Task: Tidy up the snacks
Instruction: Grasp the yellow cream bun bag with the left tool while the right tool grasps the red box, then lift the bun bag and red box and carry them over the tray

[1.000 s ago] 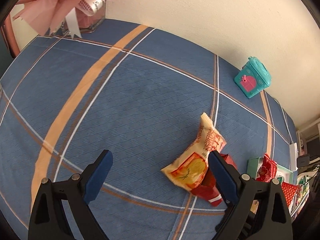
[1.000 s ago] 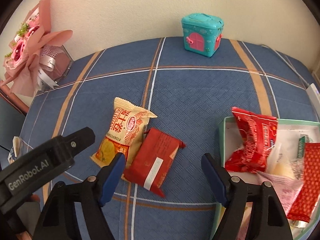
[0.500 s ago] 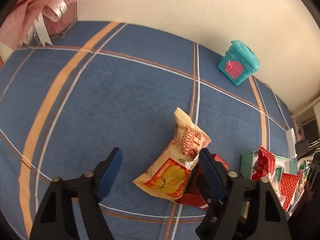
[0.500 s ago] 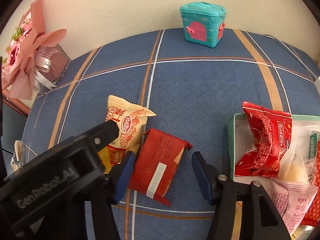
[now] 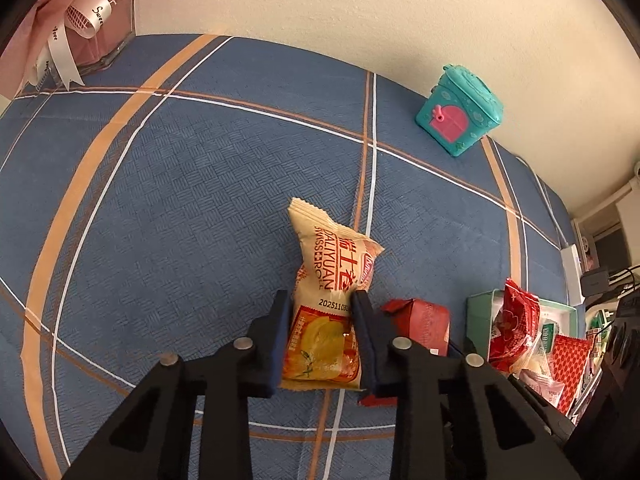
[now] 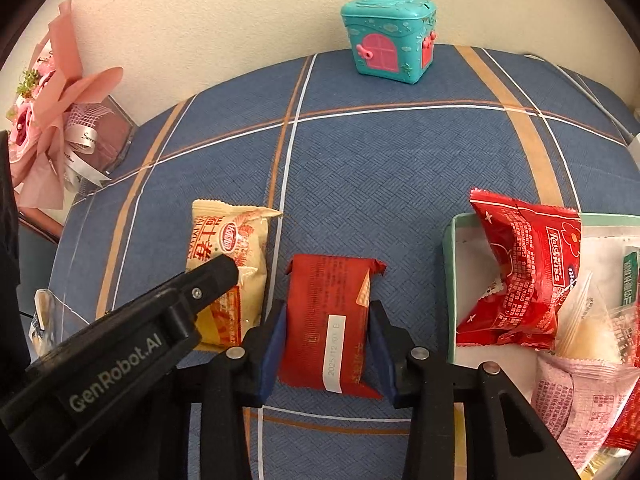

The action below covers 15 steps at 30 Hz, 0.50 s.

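A cream and orange Swiss roll packet lies on the blue plaid tablecloth. My left gripper is shut on its lower half. It also shows in the right wrist view, with the left gripper's finger over it. Just to its right lies a dark red snack packet. My right gripper is shut on its sides. In the left wrist view the red packet is partly hidden behind the finger. A green tray at the right holds several snack packets, a red one leaning on its left wall.
A teal toy house stands at the back by the wall. A pink bouquet in a box sits at the back left. The tray also shows in the left wrist view. A white cable runs along the right edge.
Both grippers moved forward and closed, the left onto the cream packet and the right onto the dark red packet. Both were open one second ago.
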Each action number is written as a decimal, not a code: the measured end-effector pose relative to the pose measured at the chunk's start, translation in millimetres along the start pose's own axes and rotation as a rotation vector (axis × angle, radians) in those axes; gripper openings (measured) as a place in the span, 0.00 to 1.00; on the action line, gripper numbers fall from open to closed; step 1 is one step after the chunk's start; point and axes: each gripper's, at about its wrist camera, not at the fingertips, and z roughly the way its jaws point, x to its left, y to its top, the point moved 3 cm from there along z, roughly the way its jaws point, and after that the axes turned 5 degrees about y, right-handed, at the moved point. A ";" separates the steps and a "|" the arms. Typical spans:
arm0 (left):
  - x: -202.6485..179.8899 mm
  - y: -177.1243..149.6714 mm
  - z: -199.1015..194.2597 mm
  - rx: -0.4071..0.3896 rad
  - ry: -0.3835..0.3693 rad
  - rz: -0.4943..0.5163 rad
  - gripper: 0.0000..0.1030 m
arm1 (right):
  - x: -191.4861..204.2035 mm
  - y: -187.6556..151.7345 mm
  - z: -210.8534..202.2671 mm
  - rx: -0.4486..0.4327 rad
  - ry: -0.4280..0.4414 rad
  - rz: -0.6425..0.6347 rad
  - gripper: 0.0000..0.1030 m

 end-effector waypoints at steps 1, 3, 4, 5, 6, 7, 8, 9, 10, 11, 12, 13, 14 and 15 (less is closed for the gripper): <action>0.7 -0.1 -0.6 0.000 -0.003 -0.005 0.29 | -0.3 -0.9 -1.1 0.001 -0.001 0.001 0.42; 3.2 -0.7 -2.4 0.002 -0.004 -0.015 0.28 | 0.0 -2.0 -3.0 0.002 -0.003 0.002 0.41; 4.6 -1.0 -3.4 0.004 -0.001 -0.020 0.28 | -0.5 -1.8 -3.8 0.003 -0.003 0.003 0.41; 5.1 -0.5 -3.0 0.005 0.001 -0.021 0.28 | -1.4 -1.4 -4.4 0.003 -0.003 0.005 0.41; 6.1 -0.5 -5.1 0.004 0.003 -0.021 0.28 | -2.1 -1.3 -5.3 0.002 -0.003 0.007 0.41; 7.4 -0.7 -7.6 0.001 0.006 -0.026 0.28 | -2.6 -1.5 -7.4 0.000 -0.002 0.008 0.41; 8.9 -0.8 -9.2 -0.001 0.007 -0.031 0.28 | -2.7 -1.6 -8.7 -0.001 -0.002 0.009 0.41; 10.5 -2.4 -13.8 -0.003 0.004 -0.033 0.28 | -2.9 -2.0 -11.1 -0.004 -0.002 0.009 0.41; 11.3 -3.0 -16.8 -0.006 0.001 -0.037 0.28 | -3.4 -2.2 -13.0 -0.005 -0.002 0.009 0.41; 12.2 -3.7 -20.5 -0.008 -0.002 -0.040 0.28 | -3.8 -3.2 -15.3 -0.004 -0.003 0.008 0.41; 12.9 -5.1 -24.3 -0.011 -0.003 -0.042 0.28 | -4.6 -4.6 -18.4 -0.004 -0.003 0.007 0.41; 13.7 -7.2 -29.3 -0.015 -0.001 -0.043 0.28 | -4.7 -5.7 -20.9 -0.004 -0.005 0.007 0.41; 13.8 -7.2 -30.9 -0.017 0.002 -0.044 0.28 | -4.9 -7.0 -23.9 -0.004 -0.007 0.006 0.41; 15.1 -8.4 -34.3 -0.019 0.005 -0.047 0.28 | -4.9 -8.3 -27.0 -0.006 -0.009 0.006 0.41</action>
